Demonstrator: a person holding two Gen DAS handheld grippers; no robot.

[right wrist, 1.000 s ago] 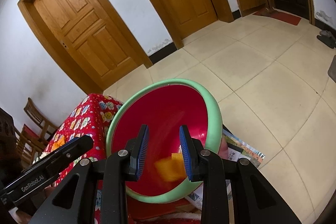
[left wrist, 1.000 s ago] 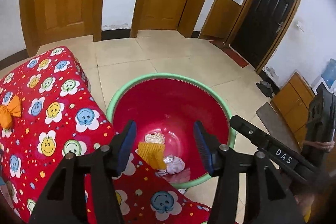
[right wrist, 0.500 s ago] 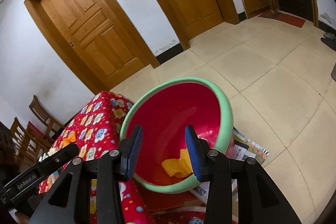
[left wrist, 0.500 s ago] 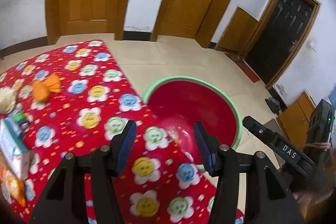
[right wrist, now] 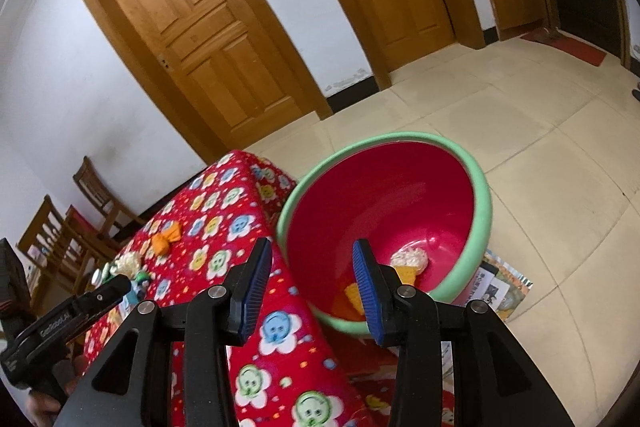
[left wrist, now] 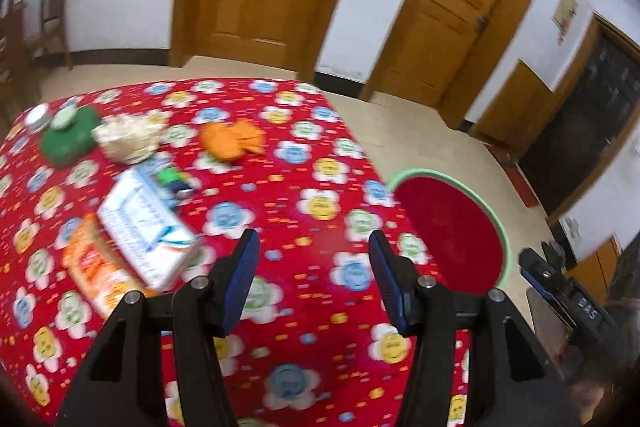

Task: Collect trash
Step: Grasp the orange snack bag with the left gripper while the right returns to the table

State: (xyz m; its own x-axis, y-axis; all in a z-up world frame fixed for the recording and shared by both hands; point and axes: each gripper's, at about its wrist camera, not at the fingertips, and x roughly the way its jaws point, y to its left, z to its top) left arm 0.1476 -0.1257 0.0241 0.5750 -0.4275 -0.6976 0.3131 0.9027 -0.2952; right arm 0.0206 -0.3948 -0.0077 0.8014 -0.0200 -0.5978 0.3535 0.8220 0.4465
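A red basin with a green rim (right wrist: 482, 203) stands on the floor beside the table and holds yellow netting (right wrist: 408, 273) and a whitish wrapper (right wrist: 408, 258); it also shows in the left wrist view (left wrist: 505, 239). On the red flowered tablecloth (left wrist: 304, 163) lie an orange netting piece (left wrist: 232, 141), a pale crumpled wrapper (left wrist: 128, 141), a white carton (left wrist: 146, 223), an orange packet (left wrist: 98, 275) and a green item (left wrist: 68, 141). My left gripper (left wrist: 312, 275) is open and empty above the table. My right gripper (right wrist: 310, 285) is open and empty above the basin's near edge.
Wooden doors (right wrist: 208, 39) line the white walls. Wooden chairs (right wrist: 92, 195) stand behind the table. Magazines (right wrist: 500, 287) lie on the tiled floor under the basin. A small white lid (left wrist: 38, 117) sits at the table's far left corner.
My left gripper has swung left from over the basin to over the table, bringing the table's trash into view. My right gripper has opened wider; the yellow netting now lies in the basin.
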